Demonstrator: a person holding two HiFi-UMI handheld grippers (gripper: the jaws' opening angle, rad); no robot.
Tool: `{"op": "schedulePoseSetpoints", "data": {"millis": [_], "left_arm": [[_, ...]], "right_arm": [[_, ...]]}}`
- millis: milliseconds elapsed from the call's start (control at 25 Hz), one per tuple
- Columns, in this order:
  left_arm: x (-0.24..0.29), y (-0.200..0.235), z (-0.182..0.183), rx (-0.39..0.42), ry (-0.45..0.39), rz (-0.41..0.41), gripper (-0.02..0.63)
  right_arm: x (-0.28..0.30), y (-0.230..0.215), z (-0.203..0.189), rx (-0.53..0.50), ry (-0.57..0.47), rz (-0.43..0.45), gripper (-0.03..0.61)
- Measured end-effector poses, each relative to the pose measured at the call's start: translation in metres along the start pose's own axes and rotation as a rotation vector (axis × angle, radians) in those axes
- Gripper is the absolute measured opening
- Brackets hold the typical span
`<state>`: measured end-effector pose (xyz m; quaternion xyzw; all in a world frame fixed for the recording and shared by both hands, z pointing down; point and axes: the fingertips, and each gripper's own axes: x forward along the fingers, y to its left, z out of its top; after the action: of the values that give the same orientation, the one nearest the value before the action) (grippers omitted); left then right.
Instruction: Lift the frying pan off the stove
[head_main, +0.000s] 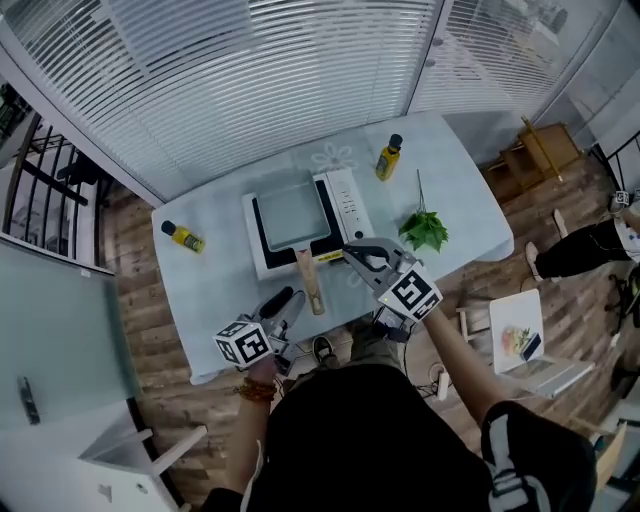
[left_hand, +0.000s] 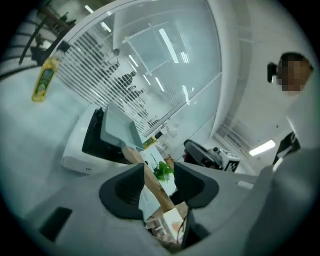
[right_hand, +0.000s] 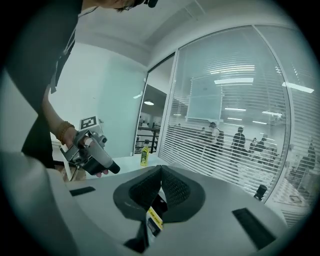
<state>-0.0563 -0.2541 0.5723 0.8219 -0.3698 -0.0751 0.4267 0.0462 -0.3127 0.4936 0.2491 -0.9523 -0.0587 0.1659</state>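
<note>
**Wooden handle lined up between the left gripper's parted jaws: the approach step, with the pan not yet lifted.**

Head view: the frying pan (head_main: 290, 215) sits on the stove (head_main: 345, 205), ahead of both grippers. Its handle (head_main: 309, 282) ends just beside the left gripper (head_main: 283, 300), and the right gripper (head_main: 352, 252) is near the handle's other side. Left gripper view: the jaws of the left gripper (left_hand: 159, 163) stand apart, and the handle (left_hand: 156, 188) runs between them with no pad pressing on it (contact with the near pad cannot be ruled out). Right gripper view: the jaws of the right gripper (right_hand: 160, 167) are pressed together with no hold on anything. The next move probably calls for straddling the handle, clamping firmly, then raising the pan level.
</note>
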Motion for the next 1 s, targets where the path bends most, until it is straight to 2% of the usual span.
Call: {"op": "schedulePoseSetpoints", "data": {"millis": [200, 280, 360, 680, 1000], "left_arm": [[0.01, 0.002, -0.021, -0.368, 0.031, -0.18, 0.233], [0.016, -0.003, -0.026, -0.459, 0.051, -0.251, 0.242], [0.022, -0.006, -0.031, -0.487, 0.076, -0.282, 0.244], [0.045, -0.01, -0.049, -0.517, 0.168, -0.319, 0.244], [0.052, -0.006, -0.06, -0.558, 0.197, -0.32, 0.15]], "right_arm": [[0.004, -0.006, -0.011, 0.025, 0.011, 0.032, 0.002], [0.005, -0.007, -0.015, 0.046, 0.011, 0.038, 0.002], [0.005, -0.007, -0.019, 0.056, 0.014, 0.042, 0.002], [0.004, -0.007, -0.021, 0.07, 0.014, 0.04, 0.002], [-0.002, -0.009, -0.031, 0.111, 0.029, 0.027, 0.002]]}}
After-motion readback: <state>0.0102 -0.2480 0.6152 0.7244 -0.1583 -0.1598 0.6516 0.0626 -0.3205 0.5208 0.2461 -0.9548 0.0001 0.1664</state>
